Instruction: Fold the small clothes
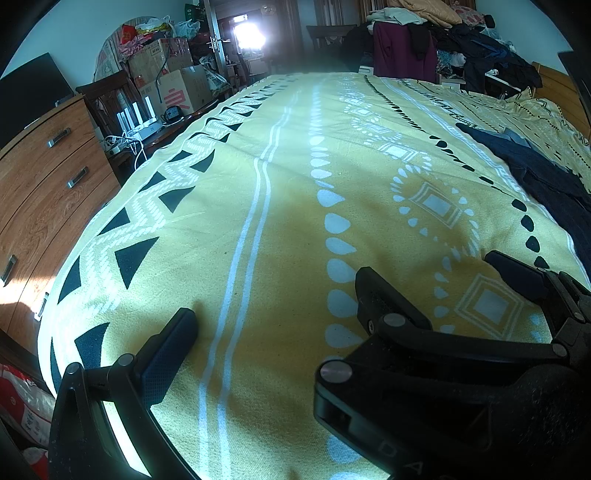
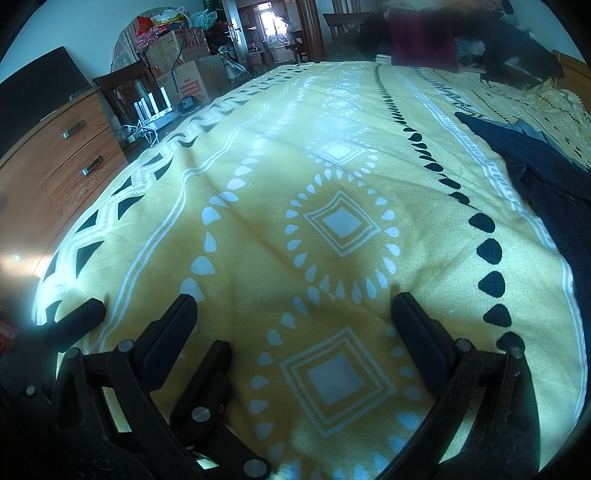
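**A:** Where is the clothing, and is either tool on it?

**B:** The dark navy garment lies on the right side of the bed, well ahead and to the right of both tools — neither one touches it. It lies spread out and rumpled, with a grey piece showing at its far edge; what kind of garment it is I cannot tell.

**A:** And the tools themselves?

**B:** The right gripper has its two fingers spread wide apart, with nothing between them but blanket. The left gripper is likewise spread wide and holds nothing. They sit close side by side: in the left wrist view the right gripper's finger shows just beyond the left one's own right finger, and in the right wrist view the left gripper's finger pokes in at the lower left. Both hang low over the near end of the bed; whether the fingertips touch the cloth I cannot tell.

**A:** The surface?

**B:** A yellow blanket with white diamonds, white droplets, black triangles and black drops, fairly flat with soft creases.

**A:** The room around it?

**B:** A wooden dresser on the left, cardboard boxes stacked past it, a bright doorway at the back, and a heap of clothes beyond the far right of the bed.
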`<state>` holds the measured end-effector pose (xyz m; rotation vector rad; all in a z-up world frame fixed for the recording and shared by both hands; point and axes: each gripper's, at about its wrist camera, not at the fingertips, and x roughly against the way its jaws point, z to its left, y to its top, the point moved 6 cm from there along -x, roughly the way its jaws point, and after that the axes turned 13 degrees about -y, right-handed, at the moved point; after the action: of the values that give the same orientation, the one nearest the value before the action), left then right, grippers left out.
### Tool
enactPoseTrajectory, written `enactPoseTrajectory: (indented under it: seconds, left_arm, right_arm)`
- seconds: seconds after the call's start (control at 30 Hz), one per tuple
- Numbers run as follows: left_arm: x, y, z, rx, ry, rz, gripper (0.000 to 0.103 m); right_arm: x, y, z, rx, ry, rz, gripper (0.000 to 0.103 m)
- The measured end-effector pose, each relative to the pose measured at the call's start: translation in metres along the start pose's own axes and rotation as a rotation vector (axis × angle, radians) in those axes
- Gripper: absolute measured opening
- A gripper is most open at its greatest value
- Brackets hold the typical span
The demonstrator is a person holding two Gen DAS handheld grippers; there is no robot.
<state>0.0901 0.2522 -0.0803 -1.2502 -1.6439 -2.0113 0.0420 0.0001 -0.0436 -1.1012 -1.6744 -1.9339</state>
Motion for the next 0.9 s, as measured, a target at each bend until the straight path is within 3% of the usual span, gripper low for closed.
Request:
enactPoseTrajectory:
  seconds: [0.9]
  left_arm:
    - [0.0018,-0.0001,0.0002,0.000,0.000,0.001,0.103]
  right_arm:
    - [-0.0004,0.0000,-0.0001,0.000,-0.001,0.001,0.103]
